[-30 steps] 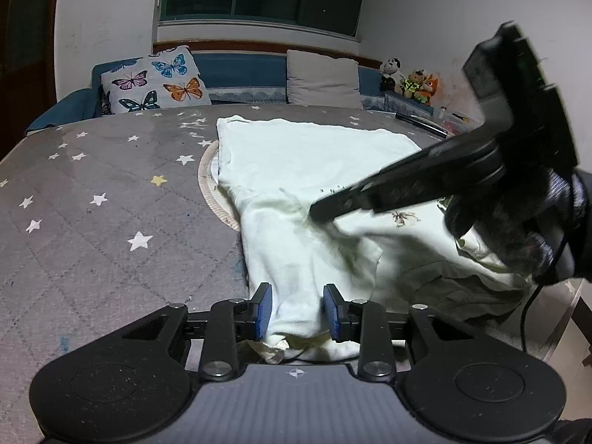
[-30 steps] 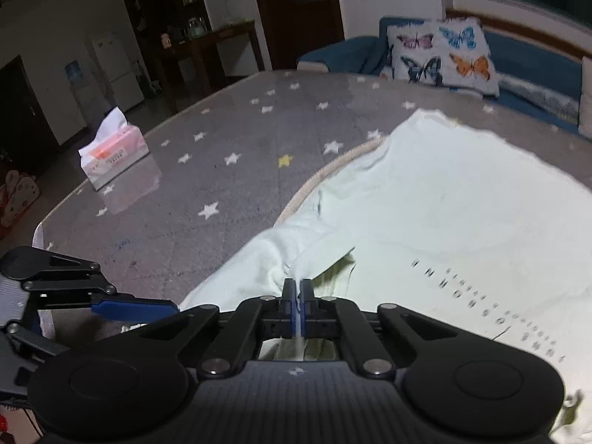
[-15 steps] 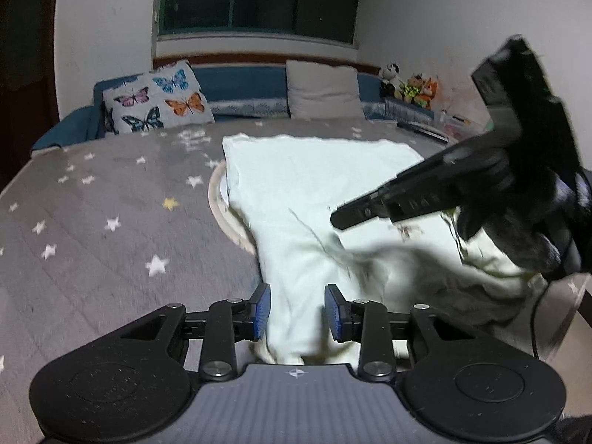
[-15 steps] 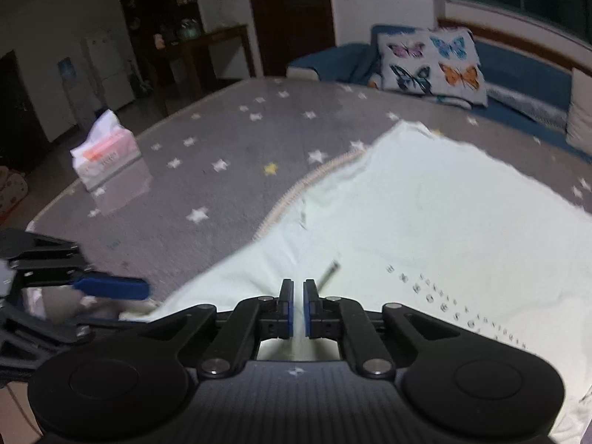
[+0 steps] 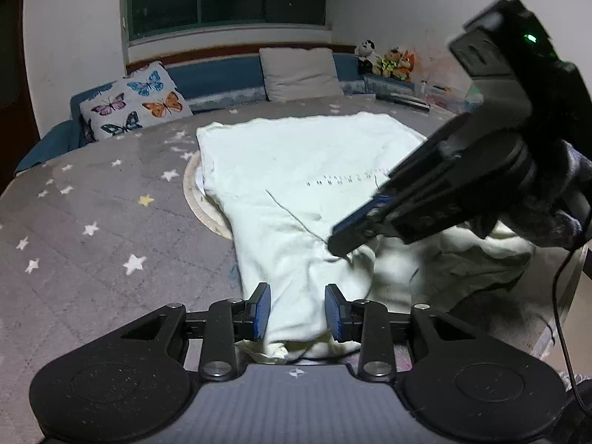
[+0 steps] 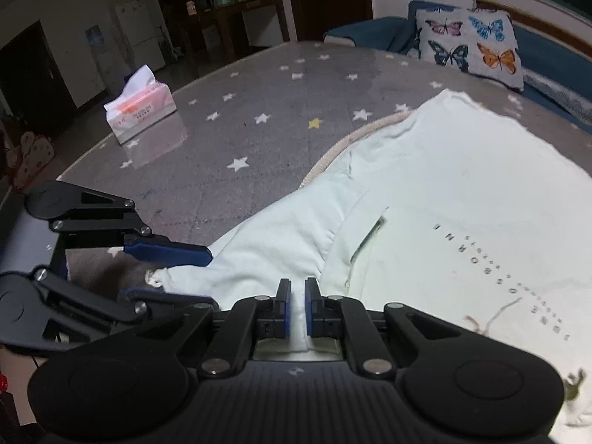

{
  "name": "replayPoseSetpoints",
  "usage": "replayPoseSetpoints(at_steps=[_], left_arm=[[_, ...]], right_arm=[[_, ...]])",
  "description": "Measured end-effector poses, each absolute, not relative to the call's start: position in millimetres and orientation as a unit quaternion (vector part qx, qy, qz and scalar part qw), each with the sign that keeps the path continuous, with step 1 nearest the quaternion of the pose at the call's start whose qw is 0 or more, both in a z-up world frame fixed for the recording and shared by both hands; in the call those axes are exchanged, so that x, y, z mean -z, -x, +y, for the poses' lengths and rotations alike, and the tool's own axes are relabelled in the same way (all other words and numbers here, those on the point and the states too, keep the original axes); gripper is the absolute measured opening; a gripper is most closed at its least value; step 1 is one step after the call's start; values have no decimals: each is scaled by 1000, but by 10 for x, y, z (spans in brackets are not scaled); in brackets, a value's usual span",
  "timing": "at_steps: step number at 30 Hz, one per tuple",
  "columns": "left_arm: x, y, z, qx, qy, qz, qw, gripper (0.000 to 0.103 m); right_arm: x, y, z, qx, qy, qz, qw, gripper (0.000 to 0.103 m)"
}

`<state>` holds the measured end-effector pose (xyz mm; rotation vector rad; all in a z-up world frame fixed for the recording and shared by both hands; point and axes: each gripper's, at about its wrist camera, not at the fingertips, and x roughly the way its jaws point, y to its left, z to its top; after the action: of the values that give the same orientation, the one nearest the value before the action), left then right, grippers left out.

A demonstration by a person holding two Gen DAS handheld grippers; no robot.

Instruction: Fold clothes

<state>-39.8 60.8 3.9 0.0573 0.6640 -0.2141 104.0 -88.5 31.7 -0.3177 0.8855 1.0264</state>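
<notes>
Left gripper: its blue fingers are standing wide apart, straddling the near end of a sleeve without closing on it. The sleeve's cuff is lying bunched just behind them.

Right gripper: its fingers are standing narrowly apart, with a ridge of pale cloth running up between them; whether the pads are pressing the cloth cannot be told. In the left wrist view this gripper is reaching in from the right, its tip touching the fabric where the sleeve meets the body.

The garment, a pale cream long-sleeved top with a line of small dark lettering across the chest, is lying on the grey star-patterned surface. Its long axis is running from the near edge toward the far side, with the straight hem at the far end. The body is lying mostly flat; the near right portion is lying crumpled and hanging over the surface edge. A round woven mat is showing from under the garment's left edge.

To the left of the garment the surface is lying open. A tissue box is sitting well apart at the far left rim. A butterfly cushion is resting on the sofa beyond the far edge.
</notes>
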Motion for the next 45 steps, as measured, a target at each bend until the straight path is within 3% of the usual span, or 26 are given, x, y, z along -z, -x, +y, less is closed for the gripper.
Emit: replayPoseSetpoints(at_steps=[7,19,24,33,45], left_arm=[[-38,286,571,102,-26,323,941,21],[-17,369,450,120,-68,326,935,22],[-49,375,354,137,-82,320,934,22],[64,339,180,160,-104,339,921,23],[-103,565,213,148,-123,333,923,23]], right_arm=[[-278,-915,-955,-477,158,416,758,8],[-299,-968,-992,-468,135,413,770,9],[-440,-970,-1492,-422,119,411,799,15],[-690,-971,-2396,-336,91,404,846,15],[-580,-614,-3303,-259,81,433,859,15]])
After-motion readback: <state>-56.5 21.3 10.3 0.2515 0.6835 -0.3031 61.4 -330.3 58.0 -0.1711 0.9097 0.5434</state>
